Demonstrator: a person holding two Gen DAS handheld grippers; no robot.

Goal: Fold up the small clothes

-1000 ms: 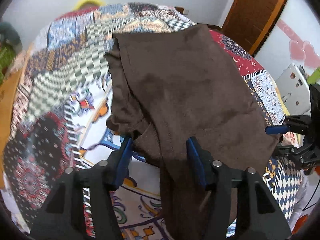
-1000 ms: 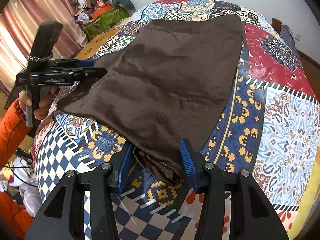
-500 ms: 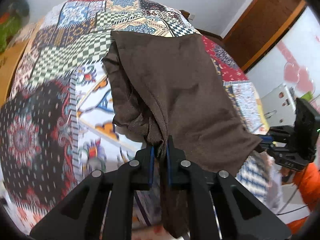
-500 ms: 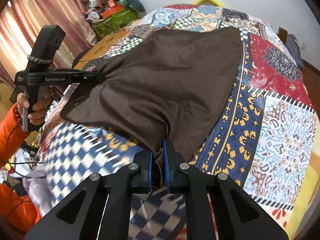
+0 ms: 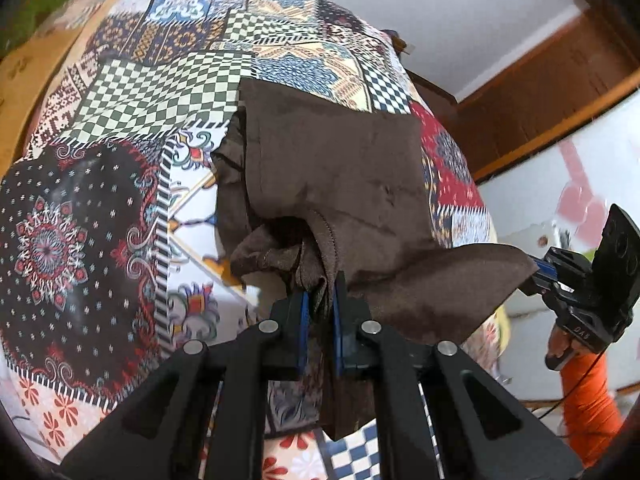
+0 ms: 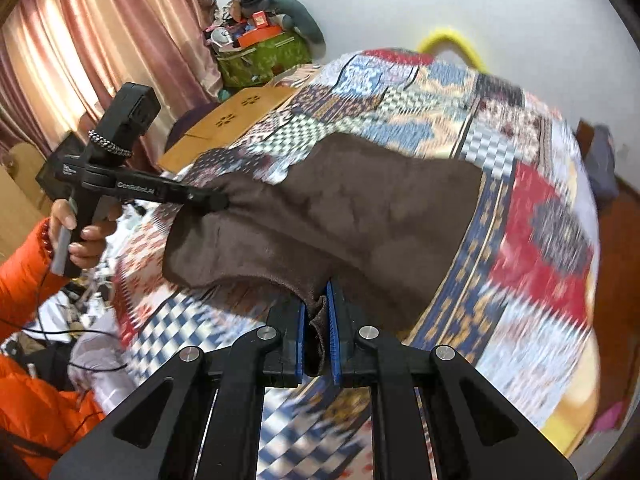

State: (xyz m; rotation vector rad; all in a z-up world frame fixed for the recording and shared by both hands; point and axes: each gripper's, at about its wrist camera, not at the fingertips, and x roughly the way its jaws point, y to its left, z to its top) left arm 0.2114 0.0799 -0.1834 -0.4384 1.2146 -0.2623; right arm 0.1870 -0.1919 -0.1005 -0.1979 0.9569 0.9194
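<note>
A brown garment (image 5: 340, 168) lies on the patchwork bedspread (image 5: 120, 168), its near edge lifted off the bed at two corners. My left gripper (image 5: 320, 300) is shut on one bunched near corner, with cloth hanging down between the blue pads. In the right wrist view my right gripper (image 6: 318, 320) is shut on the other near corner of the brown garment (image 6: 360, 216). The cloth sags between the two grips. Each gripper shows in the other's view: the right gripper (image 5: 536, 276) at the far right, the left gripper (image 6: 216, 200) at the left, held by a hand.
The patchwork bedspread (image 6: 540, 240) spreads wide to the right of the garment. A wooden board (image 6: 224, 128) and a heap of things on a green bag (image 6: 264, 56) stand left of the bed by pink curtains. An orange sleeve (image 6: 24, 272) is near left. A wooden door (image 5: 560, 92) is at right.
Both grippers went from open around the garment's near corners to shut on them, then rose, lifting the near edge off the bed. The left gripper also rolled.
</note>
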